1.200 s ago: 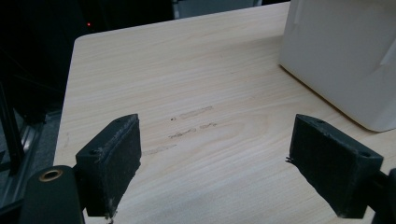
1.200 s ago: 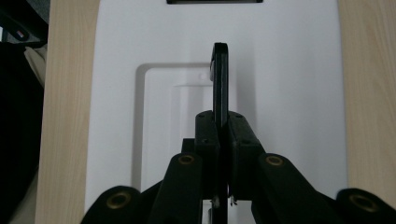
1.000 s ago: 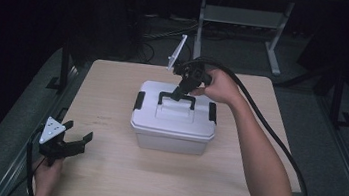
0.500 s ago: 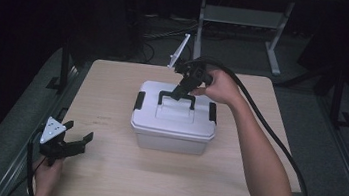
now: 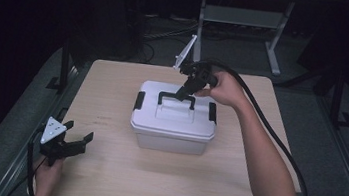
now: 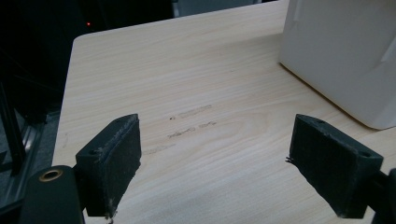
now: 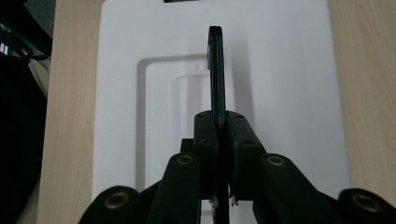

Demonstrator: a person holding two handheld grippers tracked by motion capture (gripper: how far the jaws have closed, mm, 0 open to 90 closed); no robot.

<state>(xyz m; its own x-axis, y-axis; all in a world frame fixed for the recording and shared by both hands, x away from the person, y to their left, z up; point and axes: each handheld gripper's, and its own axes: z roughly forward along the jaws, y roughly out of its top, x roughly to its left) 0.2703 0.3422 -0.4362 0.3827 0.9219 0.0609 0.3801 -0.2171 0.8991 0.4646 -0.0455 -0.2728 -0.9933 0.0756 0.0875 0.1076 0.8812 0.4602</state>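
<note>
Right gripper point(image 5: 183, 95) pinching box handle point(image 5: 177, 99); left gripper point(image 5: 72, 144) idle, spread.

At far left, near table point(image 5: 115, 75) front corner: left gripper held low in a hand point(image 5: 46, 175), jaws wide apart with bare wood between them, grey plate on top; in left gripper view, box point(image 6: 345, 56) white wall off to upper right, well apart from both pads point(image 6: 114, 154). At table middle: white box point(image 5: 173, 125) with black side latches, lid on, black handle raised upright above lid. Right of that: right gripper angled down from behind, jaws pressed together on handle bar near its right end; in right gripper view, pads point(image 7: 208, 135) clamped on thin black handle point(image 7: 215, 70) seen edge-on over white lid point(image 7: 280, 70). Farther right: forearm and thick black cable trailing off table edge.
</note>
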